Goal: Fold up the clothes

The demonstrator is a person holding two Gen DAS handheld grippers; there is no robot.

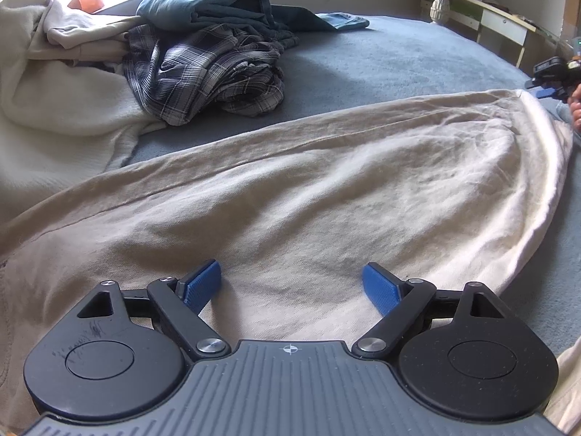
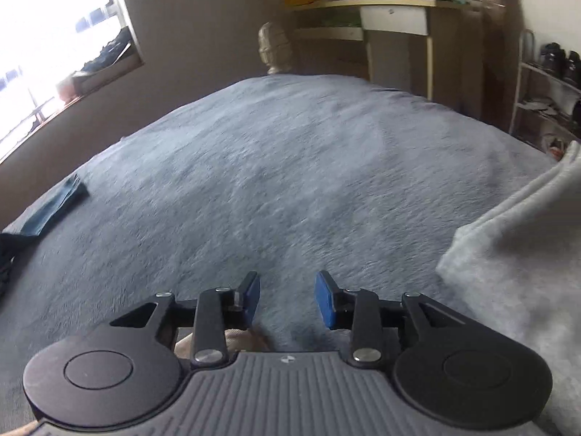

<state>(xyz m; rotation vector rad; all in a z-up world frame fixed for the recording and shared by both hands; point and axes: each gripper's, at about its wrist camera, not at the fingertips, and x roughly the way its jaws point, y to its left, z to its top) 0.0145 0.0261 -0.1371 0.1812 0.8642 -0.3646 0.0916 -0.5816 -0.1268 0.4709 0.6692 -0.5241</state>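
Observation:
A beige garment (image 1: pixel 308 189) lies spread flat across the blue-grey bedspread (image 1: pixel 399 58). My left gripper (image 1: pixel 292 287) is open and empty, just above the garment's near part, its blue pads (image 1: pixel 203 283) wide apart. My right gripper (image 2: pixel 287 298) is open and empty over bare bedspread (image 2: pixel 290 167); a small beige edge (image 2: pixel 239 341) shows under its base. The right gripper also shows in the left wrist view (image 1: pixel 552 76), at the garment's far right end.
A pile of unfolded clothes sits at the back left: a plaid shirt (image 1: pixel 203 72), a teal garment (image 1: pixel 218 3), a cream garment (image 1: pixel 54 91). A grey cloth (image 2: pixel 523 254) lies at the right. A desk (image 2: pixel 395 18), a shoe rack (image 2: pixel 548 91) and a window (image 2: pixel 54 36) stand beyond the bed.

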